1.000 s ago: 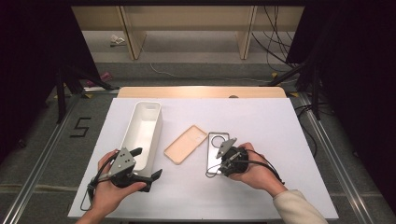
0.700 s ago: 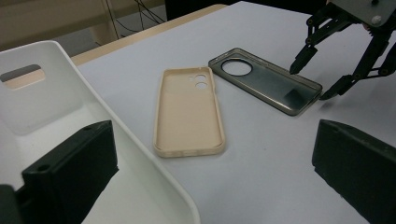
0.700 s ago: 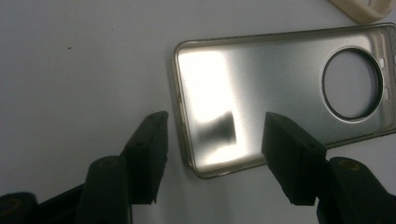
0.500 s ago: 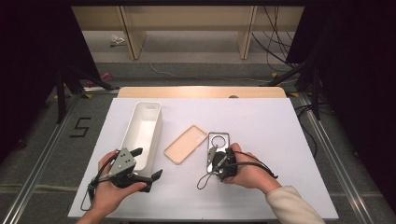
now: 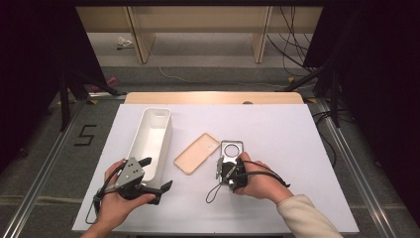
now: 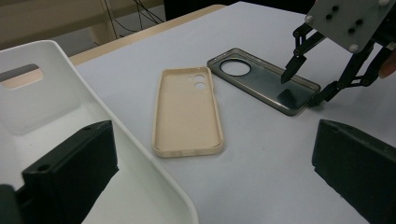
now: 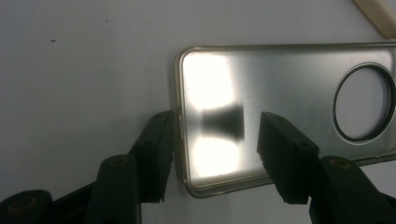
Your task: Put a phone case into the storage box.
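A smoky clear phone case (image 5: 232, 149) (image 6: 261, 79) (image 7: 280, 79) with a round camera hole lies flat on the white table, inside up. My right gripper (image 5: 227, 166) (image 6: 301, 89) (image 7: 217, 128) points down at its near end. One jaw stands outside the end wall and the other over the case's inside. The jaws have just been closing, with the end wall between them, and the pads are not pressing on it. A beige phone case (image 5: 196, 152) (image 6: 187, 112) lies to its left. My left gripper (image 5: 157, 173) (image 6: 215, 140) rests open at the near end of a white tray (image 5: 151, 141) (image 6: 56, 107).
The white tray is long, empty and set lengthwise at the table's left. A wooden strip (image 5: 213, 97) runs along the table's far edge. Metal rails (image 5: 341, 148) flank the table, and cables lie on the floor beyond.
My right gripper has shifted left, from the grey case's right side to its near end. The left hand and both cases have stayed put.
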`<state>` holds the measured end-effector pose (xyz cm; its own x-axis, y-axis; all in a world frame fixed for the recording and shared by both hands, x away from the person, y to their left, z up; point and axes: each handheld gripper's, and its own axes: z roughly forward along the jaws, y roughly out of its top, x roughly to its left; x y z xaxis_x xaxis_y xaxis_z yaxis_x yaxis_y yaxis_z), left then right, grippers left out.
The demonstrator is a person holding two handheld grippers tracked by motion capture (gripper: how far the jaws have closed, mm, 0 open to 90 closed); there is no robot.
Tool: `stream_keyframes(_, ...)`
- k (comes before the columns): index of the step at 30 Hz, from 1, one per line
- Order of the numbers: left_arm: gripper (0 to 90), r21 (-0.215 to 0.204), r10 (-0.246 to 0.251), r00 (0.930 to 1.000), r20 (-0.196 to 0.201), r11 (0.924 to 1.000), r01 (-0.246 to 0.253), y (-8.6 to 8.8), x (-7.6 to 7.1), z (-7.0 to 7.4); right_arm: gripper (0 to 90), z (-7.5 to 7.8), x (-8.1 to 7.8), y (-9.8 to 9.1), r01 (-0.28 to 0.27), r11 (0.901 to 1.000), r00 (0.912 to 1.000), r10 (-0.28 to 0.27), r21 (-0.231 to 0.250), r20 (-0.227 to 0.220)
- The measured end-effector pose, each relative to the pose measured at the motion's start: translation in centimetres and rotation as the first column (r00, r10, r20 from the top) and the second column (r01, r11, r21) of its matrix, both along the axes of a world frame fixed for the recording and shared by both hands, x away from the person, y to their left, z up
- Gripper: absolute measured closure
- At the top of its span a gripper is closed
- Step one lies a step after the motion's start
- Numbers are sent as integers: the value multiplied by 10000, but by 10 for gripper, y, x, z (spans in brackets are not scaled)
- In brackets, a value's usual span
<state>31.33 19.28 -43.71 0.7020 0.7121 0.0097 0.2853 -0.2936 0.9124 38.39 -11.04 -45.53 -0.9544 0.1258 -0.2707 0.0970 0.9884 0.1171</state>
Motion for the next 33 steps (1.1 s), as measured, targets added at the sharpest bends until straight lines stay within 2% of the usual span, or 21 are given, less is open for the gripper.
stream_keyframes(1, 0, -10, 4, 10000, -2, 10000, -4, 0, 0, 0, 470, -1, 1, 1, -126, 9999, 9999, 126, -19, 110)
stream_keyframes(4, 0, 4, -17, 10000, 7, 10000, 17, 0, 0, 0, 484, 0, 0, 3, -78, 9997, 10000, 79, -220, 31)
stream_keyframes(6, 0, -28, -31, 10000, -6, 10000, 31, -1, 0, 0, 512, -2, 0, 5, -196, 9996, 9998, 197, -222, 39)
stream_keyframes(7, 0, -5, -31, 10000, 16, 10000, 31, 0, 0, 0, 518, -1, 0, 6, -299, 9987, 9996, 299, -402, -3)
stream_keyframes(8, 0, -14, -33, 10000, 17, 10000, 33, -1, 0, 0, 526, -2, -1, 7, -279, 9990, 9996, 280, -345, 23)
stream_keyframes(11, 0, -25, -46, 10000, 10, 10000, 46, -1, -1, 0, 560, -1, -1, 10, -315, 9972, 9994, 303, -681, -185)
stream_keyframes(12, 0, -40, -56, 10000, 7, 10000, 56, -1, -1, 0, 569, -2, 0, 10, -394, 9975, 9992, 386, -579, -143)
stream_keyframes(15, 1, -64, -74, 10000, 11, 10000, 74, -1, -1, 0, 631, -2, -2, 13, -463, 9957, 9986, 440, -807, -305)
stream_keyframes(20, 2, -72, -76, 10000, 36, 9999, 77, -1, -1, 1, 698, -2, -3, 14, -527, 9948, 9977, 486, -876, -480)
stream_keyframes(29, 2, -73, -103, 9999, 35, 9999, 103, -1, -1, 1, 761, -2, -5, 15, -471, 9946, 9971, 413, -922, -634)
stream_keyframes(33, 3, -80, -99, 9999, 28, 9999, 100, -1, -1, 1, 773, -2, -5, 15, -620, 9936, 9966, 565, -944, -601)
